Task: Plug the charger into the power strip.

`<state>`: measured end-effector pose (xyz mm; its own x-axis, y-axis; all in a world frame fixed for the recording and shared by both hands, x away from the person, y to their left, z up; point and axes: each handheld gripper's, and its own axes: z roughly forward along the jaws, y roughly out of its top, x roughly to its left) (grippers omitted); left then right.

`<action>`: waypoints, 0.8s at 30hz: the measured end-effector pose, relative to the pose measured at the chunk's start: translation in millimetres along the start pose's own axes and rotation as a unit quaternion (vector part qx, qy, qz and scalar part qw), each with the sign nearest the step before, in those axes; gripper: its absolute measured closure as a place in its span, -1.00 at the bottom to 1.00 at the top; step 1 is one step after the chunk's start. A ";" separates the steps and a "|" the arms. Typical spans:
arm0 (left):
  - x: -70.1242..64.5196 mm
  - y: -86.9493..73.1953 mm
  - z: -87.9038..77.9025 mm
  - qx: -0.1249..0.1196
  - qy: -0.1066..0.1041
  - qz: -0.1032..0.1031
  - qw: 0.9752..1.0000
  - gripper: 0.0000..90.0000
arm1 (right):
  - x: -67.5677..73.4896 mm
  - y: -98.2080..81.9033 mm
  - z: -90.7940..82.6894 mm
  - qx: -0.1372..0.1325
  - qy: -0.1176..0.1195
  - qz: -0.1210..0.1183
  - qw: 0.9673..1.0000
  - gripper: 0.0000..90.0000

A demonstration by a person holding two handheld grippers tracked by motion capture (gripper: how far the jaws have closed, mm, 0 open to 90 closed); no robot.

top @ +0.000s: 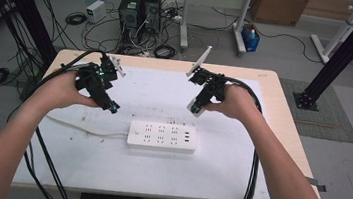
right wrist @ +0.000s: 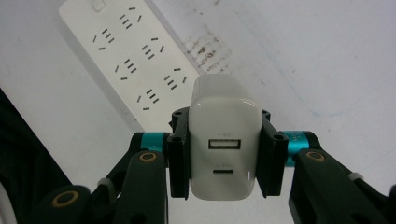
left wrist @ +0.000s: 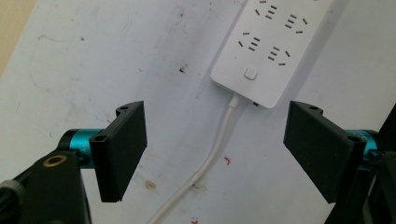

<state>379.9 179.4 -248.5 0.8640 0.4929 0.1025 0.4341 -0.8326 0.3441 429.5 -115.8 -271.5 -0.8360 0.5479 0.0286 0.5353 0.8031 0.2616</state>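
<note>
Right gripper: charger pinched, raised above the table.
Left gripper: jaws spread, nothing held.
Power strip: lying at 7 o'clock from the charger.
Risk: prongs may be misaligned; the unsecured strip may be pushed aside.

Power strip mid-table, cord off its left end
</note>
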 end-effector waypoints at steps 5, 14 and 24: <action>-3.6 -3.7 -1.2 -0.001 0.000 -0.002 1.000 -0.52 | 8.0 15.6 20.4 0.032 0.008 -0.056 0.998 0.38; -7.0 -8.7 0.0 0.005 -0.001 0.003 1.000 -0.52 | 26.8 30.0 55.7 0.083 0.021 -0.159 0.984 0.38; -9.4 -13.0 1.7 0.005 -0.003 0.002 1.000 -0.52 | 41.8 35.5 78.4 0.103 0.014 -0.236 0.966 0.39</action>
<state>366.6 185.2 -255.5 0.8673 0.4881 0.0980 0.4331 -0.8368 0.3350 423.0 -46.0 -336.6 -0.9944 0.1039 -0.0194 0.1027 0.9932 0.0547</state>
